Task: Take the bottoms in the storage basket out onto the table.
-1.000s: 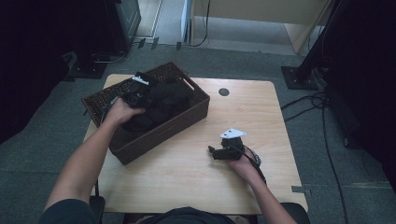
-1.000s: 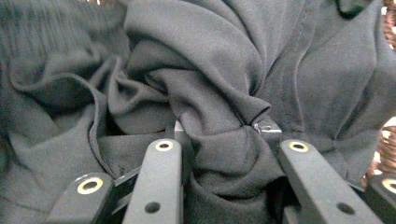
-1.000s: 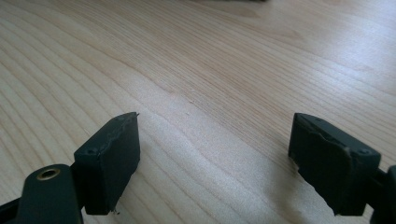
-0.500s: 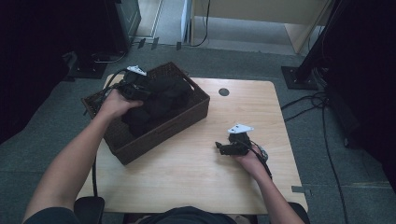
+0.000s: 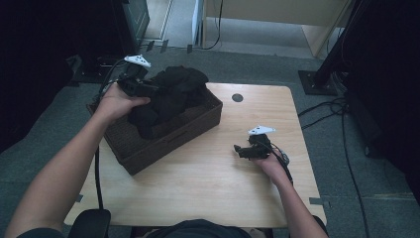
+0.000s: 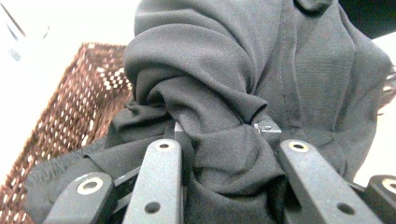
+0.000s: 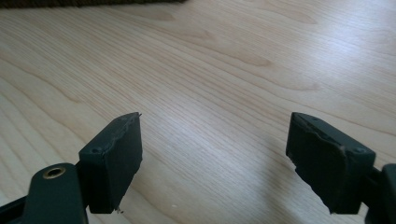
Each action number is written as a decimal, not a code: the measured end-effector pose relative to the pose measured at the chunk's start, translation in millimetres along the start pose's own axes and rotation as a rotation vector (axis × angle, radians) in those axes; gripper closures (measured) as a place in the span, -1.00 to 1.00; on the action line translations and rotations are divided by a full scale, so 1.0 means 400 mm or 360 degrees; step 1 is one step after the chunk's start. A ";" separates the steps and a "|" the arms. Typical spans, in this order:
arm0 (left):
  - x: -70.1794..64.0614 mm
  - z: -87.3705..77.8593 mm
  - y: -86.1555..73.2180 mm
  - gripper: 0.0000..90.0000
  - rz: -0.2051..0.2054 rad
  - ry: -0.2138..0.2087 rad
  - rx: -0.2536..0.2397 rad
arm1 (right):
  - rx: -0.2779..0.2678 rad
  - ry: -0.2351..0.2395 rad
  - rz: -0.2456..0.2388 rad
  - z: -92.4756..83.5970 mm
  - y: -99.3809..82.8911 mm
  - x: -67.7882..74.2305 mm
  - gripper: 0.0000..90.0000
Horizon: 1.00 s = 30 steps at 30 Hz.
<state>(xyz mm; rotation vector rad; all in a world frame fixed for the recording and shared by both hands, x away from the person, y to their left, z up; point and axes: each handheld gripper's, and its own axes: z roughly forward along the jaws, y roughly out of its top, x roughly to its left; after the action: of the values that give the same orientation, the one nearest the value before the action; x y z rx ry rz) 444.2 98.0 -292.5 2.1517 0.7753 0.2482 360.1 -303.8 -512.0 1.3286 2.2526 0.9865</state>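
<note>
L gripper sits at far-L of the table, over the back-L corner of the wicker basket. Jaws pinched on a thick fold of black garment. Most of the cloth is bunched up above the basket rim, its lower end hanging back inside. L gripper view: grey-black fabric wadded between the 2 jaws, basket weave below-L.

Doing the step well (my read): lift straight up till the tail clears the rim, then carry it R to the bare wood. Grip looks deep enough, but the bunch is heavy and 1 trailing end could snag the weave or tip the basket, so go slow and keep the pinch firm. R hand could steady the rim if it drags.

Mid table: bare wood, 1 dark round hole near the back edge.

R gripper low over the wood, well apart from the basket, jaws wide w/ nothing between. Ready to take a 2nd hold on the cloth.

View diffs: high view gives the whole layout, both forearms, cables, floor. L gripper view gives what high can't, i.e. fabric actually wedged betw the jaws, seam and folds clear. R gripper view confirms an empty gap over wood grain, basket base edge at frame top.
</note>
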 end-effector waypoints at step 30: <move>-0.351 0.122 -0.094 0.55 0.0179 -0.0364 0.0019 | 0.0022 -0.0064 0.0003 -0.010 -0.028 -0.039 -0.64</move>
<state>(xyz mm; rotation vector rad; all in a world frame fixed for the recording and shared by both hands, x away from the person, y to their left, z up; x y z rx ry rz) 336.9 -0.2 -341.1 2.1908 0.5271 0.0533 358.6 -322.2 -518.0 1.3447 2.2327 0.9380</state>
